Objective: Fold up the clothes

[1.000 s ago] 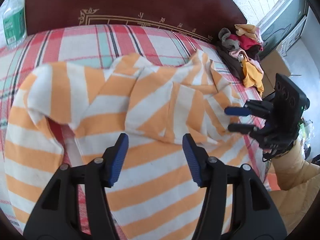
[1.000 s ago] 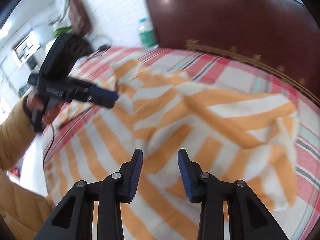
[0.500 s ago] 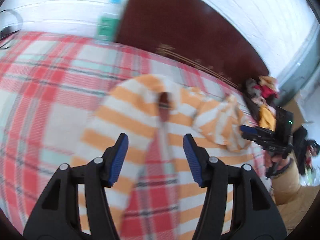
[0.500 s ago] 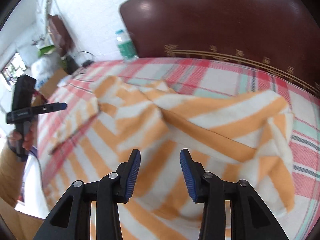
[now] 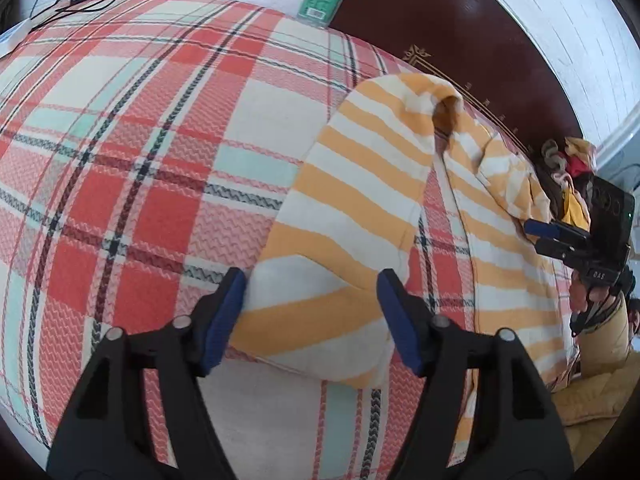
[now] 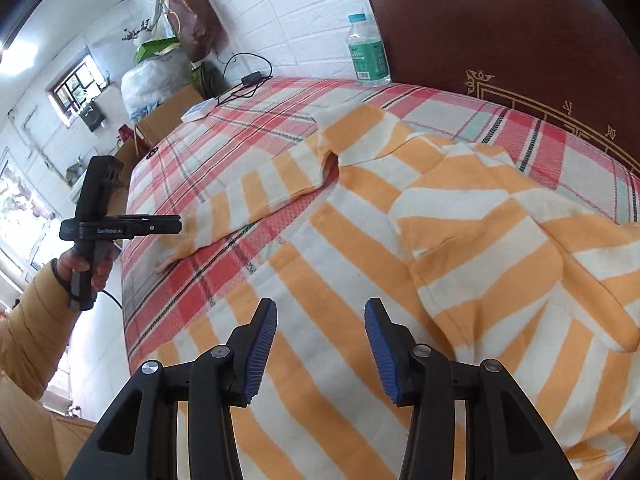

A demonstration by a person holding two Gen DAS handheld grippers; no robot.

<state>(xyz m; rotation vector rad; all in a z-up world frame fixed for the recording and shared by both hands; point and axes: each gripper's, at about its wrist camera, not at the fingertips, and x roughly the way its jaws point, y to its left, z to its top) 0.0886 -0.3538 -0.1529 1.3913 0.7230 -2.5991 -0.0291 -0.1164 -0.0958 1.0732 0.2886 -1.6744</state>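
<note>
Shirt (image 6: 440, 240): orange-and-white stripes, spread rumpled on the plaid bed (image 5: 120, 160), collar end toward the dark headboard (image 6: 520, 32).

Left tool (image 5: 311, 280): over the cuff end of one sleeve (image 5: 360, 184), jaws opening. Straddles the cuff with a blue pad at either edge. Shows no pinch in the cloth, so counts as released, not gripping.

Right tool (image 6: 320, 308): above the shirt's body near the hem side, pads apart with striped cloth beneath them and nothing caught between.

Key relation: sleeve's long axis runs straight away from the left tool, from the cuff under the pads up to the shoulder near the headboard (roughly in line with the tool's own fingers). Lies apart from the body, with a strip of bare plaid between. Sits well apart from the right tool, so falls to the left hand.

Judged next: take the cuff and carry it sideways across that strip onto the body, crosswise to the sleeve's length.
</note>
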